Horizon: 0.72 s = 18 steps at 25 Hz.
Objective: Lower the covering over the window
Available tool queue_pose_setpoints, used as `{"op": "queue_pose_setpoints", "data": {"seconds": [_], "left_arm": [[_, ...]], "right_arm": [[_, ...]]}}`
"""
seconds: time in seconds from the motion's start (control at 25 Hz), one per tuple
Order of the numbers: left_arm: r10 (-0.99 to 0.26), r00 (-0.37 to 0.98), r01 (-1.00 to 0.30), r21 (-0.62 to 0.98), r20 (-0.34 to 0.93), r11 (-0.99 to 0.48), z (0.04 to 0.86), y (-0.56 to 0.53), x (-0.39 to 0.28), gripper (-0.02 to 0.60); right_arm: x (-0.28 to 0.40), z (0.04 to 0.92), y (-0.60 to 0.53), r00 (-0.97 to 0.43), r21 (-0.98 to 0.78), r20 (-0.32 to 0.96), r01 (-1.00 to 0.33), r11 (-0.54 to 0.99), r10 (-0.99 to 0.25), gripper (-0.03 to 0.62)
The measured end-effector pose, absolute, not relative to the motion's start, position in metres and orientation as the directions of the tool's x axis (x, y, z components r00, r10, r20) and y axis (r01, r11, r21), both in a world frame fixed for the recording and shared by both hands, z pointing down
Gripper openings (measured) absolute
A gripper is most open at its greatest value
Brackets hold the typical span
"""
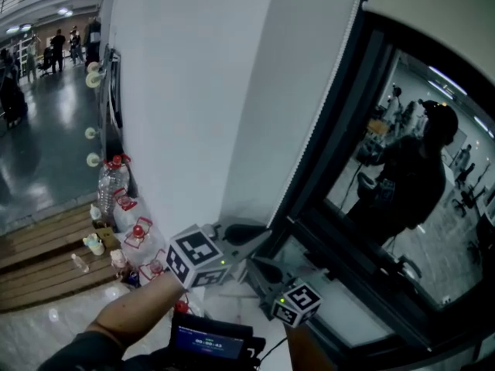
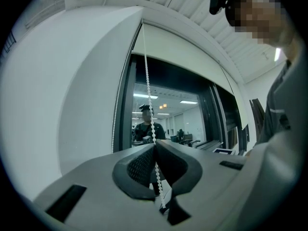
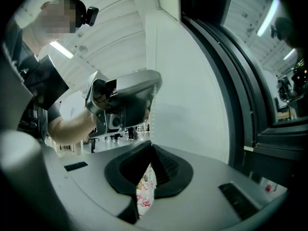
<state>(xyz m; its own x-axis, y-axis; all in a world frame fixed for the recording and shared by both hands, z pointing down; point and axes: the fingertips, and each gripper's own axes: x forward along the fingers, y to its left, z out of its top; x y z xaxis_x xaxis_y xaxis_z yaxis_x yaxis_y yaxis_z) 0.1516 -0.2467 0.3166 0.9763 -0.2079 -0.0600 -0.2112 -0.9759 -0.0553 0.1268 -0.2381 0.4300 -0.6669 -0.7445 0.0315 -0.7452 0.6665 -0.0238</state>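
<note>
Low in the middle of the head view, left gripper (image 1: 249, 235) and right gripper (image 1: 263, 270) both pinch the bead chain (image 1: 322, 107) beside the window (image 1: 433, 207), whose roller blind (image 1: 441, 14) covers only the top, so most lowering remains.

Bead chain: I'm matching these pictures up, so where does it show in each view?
Head view: bead chain slants down beside the dark window frame.
Left gripper view: centre, dropping into the shut left gripper.
Right gripper view: thin strand rising from the shut right gripper.
Shared landmark: that window frame, in all three.
</note>
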Motion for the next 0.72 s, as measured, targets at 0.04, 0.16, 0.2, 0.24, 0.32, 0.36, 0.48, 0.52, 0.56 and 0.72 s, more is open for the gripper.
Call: {"op": "queue_pose_setpoints", "data": {"seconds": [0.04, 0.16, 0.2, 0.24, 0.32, 0.36, 0.48, 0.52, 0.56, 0.72], "left_arm": [[-0.215, 0.975, -0.218, -0.058, -0.057, -0.974, 0.319, -0.248, 0.151, 0.0], [-0.221, 0.974, -0.224, -0.051, -0.056, -0.973, 0.325, -0.25, 0.15, 0.0], [-0.221, 0.974, -0.224, -0.049, -0.055, -0.973, 0.327, -0.249, 0.151, 0.0], [-0.224, 0.973, -0.227, -0.05, -0.05, -0.973, 0.33, -0.249, 0.151, 0.0], [-0.233, 0.972, -0.235, -0.051, -0.041, -0.971, 0.333, -0.25, 0.15, 0.0], [-0.231, 0.972, -0.233, -0.05, -0.039, -0.971, 0.333, -0.251, 0.149, 0.0], [-0.227, 0.973, -0.229, -0.054, -0.037, -0.972, 0.333, -0.25, 0.149, 0.0], [-0.226, 0.973, -0.228, -0.051, -0.039, -0.972, 0.333, -0.249, 0.149, 0.0], [-0.227, 0.973, -0.229, -0.047, -0.041, -0.972, 0.333, -0.25, 0.148, 0.0], [-0.236, 0.971, -0.238, -0.041, -0.044, -0.971, 0.334, -0.255, 0.144, 0.0]], "right_arm": [[0.126, 0.432, -0.239, -0.666, -0.019, 0.034, -0.746, 0.666, -0.745, 0.006], [0.128, 0.438, -0.242, -0.664, -0.026, 0.045, -0.748, 0.663, -0.747, 0.005], [0.128, 0.44, -0.241, -0.663, -0.035, 0.046, -0.748, 0.663, -0.747, 0.006], [0.127, 0.442, -0.241, -0.665, -0.041, 0.047, -0.747, 0.664, -0.745, 0.006], [0.121, 0.443, -0.241, -0.671, -0.038, 0.052, -0.741, 0.67, -0.739, 0.006], [0.119, 0.443, -0.241, -0.673, -0.032, 0.057, -0.74, 0.672, -0.738, 0.006], [0.122, 0.444, -0.24, -0.665, -0.035, 0.068, -0.746, 0.665, -0.743, 0.006], [0.124, 0.444, -0.24, -0.664, -0.037, 0.072, -0.748, 0.663, -0.745, 0.008], [0.125, 0.445, -0.241, -0.662, -0.037, 0.081, -0.749, 0.662, -0.745, 0.009], [0.134, 0.438, -0.239, -0.624, 0.005, 0.151, -0.775, 0.632, -0.767, 0.02]]}}
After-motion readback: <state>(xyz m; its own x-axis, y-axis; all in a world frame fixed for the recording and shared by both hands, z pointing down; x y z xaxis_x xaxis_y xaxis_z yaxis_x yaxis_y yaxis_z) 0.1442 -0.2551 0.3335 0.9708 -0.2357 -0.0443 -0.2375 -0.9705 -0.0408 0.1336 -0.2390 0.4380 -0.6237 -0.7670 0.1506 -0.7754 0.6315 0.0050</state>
